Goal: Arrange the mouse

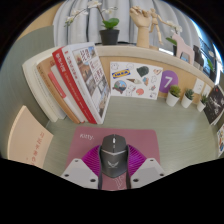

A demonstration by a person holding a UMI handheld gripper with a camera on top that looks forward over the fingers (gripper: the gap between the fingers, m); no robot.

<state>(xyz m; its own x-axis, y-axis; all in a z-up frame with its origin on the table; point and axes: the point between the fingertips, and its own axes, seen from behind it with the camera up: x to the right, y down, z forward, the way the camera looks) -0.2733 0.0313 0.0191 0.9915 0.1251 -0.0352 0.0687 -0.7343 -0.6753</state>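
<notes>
Pale tabletop point(35, 95) with a row of books point(80, 82) leaning upright at the back – red-and-white covers, text too small to read – then a card showing a big "7" point(168, 82). Down front, the dark mouse point(111, 152) sits on a mauve mousepad point(112, 137) between the gripper point(112, 172) jaws – they're narrow, whether pressing it I can't tell.

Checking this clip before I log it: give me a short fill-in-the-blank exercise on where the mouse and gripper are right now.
1. The mouse sits between the two ____ of the gripper.
2. Under the mouse lies a ____-coloured mouse mat.
3. Beyond the mat, books lean on the table, and a white card shows the number ____.
4. On the shelf above the books stands a plant in a ____ pot.

Missing words: fingers; pink; 7; black
</notes>
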